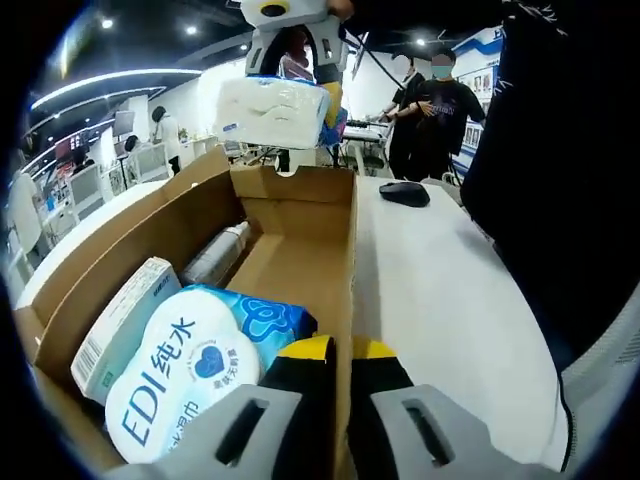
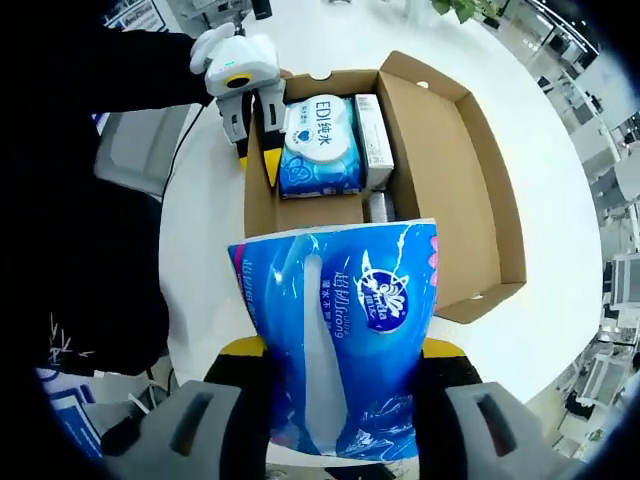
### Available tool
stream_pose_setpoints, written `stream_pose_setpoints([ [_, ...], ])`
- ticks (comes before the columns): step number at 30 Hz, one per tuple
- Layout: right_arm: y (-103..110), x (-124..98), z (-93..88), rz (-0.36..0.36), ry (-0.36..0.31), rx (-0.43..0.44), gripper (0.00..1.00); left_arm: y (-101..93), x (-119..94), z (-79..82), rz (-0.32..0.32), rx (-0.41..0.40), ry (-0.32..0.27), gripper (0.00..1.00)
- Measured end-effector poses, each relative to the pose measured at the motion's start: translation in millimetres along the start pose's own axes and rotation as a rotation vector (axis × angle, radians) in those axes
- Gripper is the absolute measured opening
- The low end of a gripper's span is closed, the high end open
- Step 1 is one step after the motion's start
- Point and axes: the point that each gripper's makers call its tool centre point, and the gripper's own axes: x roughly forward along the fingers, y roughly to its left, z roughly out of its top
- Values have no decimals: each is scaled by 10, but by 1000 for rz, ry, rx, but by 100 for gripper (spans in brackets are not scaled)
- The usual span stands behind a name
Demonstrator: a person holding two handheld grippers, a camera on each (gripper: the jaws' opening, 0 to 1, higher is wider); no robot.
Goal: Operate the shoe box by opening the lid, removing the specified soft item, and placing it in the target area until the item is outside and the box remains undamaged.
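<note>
My right gripper (image 2: 335, 370) squeezes a soft blue tissue pack (image 2: 340, 335) between its two jaws. The pack is up in the air, above the near end of the shoe box (image 2: 480, 180). It is out of the box now, but it is not set down yet.

In the left gripper view I see the same pack (image 1: 272, 110) from far off, hanging over the far end of the box (image 1: 300, 205). The pack's long side runs straight out along my right jaws.

My left gripper (image 1: 335, 375) has its jaws on each side of the box's side wall, one inside and one outside. They look closed on the wall, so I think it holds the box still. In the right gripper view it (image 2: 248, 120) sits at the far left corner of the box.

The lid is open and lies flat beside the box. Inside are a wet wipes pack (image 2: 320, 140), a small white carton (image 2: 372, 125) and a silver tube (image 1: 215, 252).

The white table (image 2: 200, 250) has bare room to the left of the box, just beside my right gripper. I think the pack should go there. The right gripper is the one to do it, since it has the pack. A black mouse (image 1: 404, 193) lies on the table past the box.
</note>
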Motion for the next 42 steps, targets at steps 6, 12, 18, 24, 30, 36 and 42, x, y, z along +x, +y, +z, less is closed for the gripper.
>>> stream_pose_setpoints([
  [6,-13,-14,-124,-4,1,13,53,6,-4,8,-2,0,0,1],
  [12,-8,11,-294,-2,12,27,53,15,-2,3,0,8,5,1],
  [18,-39,5,-484,-8,21,37,53,30,9,-12,1,5,12,1],
  [24,-72,41,-695,-8,43,48,53,44,17,-27,1,0,12,1],
  [30,-74,96,-805,-1,56,61,53,44,20,-30,3,-1,12,1],
  [36,-99,172,-854,-8,58,41,53,51,25,-43,4,-6,13,2],
  [42,-127,269,-909,1,51,35,53,47,30,-39,7,-5,14,2],
])
